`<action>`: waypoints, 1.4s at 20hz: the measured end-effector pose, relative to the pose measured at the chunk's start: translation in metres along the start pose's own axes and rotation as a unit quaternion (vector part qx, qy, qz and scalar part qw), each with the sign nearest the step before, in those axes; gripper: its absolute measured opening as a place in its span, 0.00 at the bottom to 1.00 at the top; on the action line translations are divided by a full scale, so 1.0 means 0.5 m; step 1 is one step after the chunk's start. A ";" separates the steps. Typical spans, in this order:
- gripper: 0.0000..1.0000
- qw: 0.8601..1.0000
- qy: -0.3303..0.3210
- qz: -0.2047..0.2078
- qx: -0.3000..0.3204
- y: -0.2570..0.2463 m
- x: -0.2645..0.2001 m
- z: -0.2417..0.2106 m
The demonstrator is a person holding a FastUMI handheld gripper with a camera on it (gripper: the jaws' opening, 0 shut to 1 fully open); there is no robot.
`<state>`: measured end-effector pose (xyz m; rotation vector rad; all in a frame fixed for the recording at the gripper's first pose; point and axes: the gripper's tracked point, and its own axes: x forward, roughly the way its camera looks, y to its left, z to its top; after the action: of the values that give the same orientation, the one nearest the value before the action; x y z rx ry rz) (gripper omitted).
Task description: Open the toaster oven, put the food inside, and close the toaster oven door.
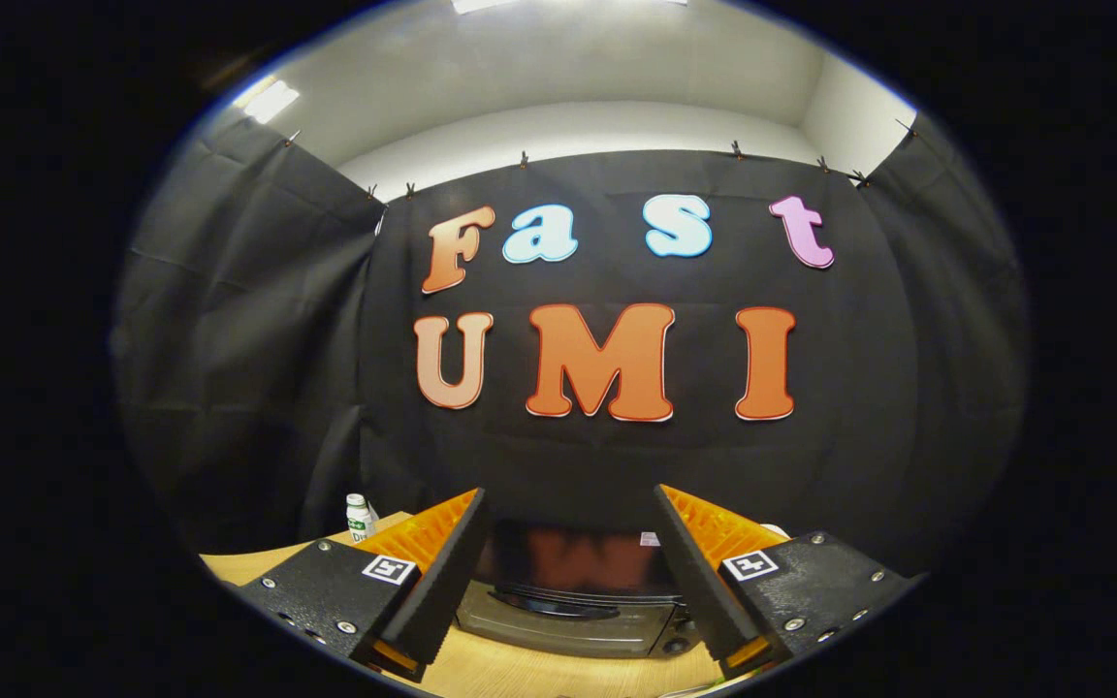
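The dark, glossy-topped toaster oven (568, 606) with its silver front panel sits on the pale wooden table (510, 669), door closed by the look of it, a dark handle running across its front. It lies just ahead of and below your gripper (568, 582), framed in the gap between the two fingers. You hold the jaws spread wide, pinching nothing, probably to line up on that handle. A small white plastic bottle (358, 516) stands beyond the left finger (442, 572).
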<state>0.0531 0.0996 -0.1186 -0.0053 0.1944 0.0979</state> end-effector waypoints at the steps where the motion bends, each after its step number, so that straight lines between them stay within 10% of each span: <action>1: 0.99 1.000 0.011 0.001 0.003 0.007 0.013 -0.021; 16: 0.99 0.990 0.128 -0.042 0.032 0.003 0.158 -0.315; 28: 0.89 0.992 0.108 -0.045 0.045 0.014 0.113 -0.350</action>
<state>0.0740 0.1094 -0.3011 0.0652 0.4142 -0.0014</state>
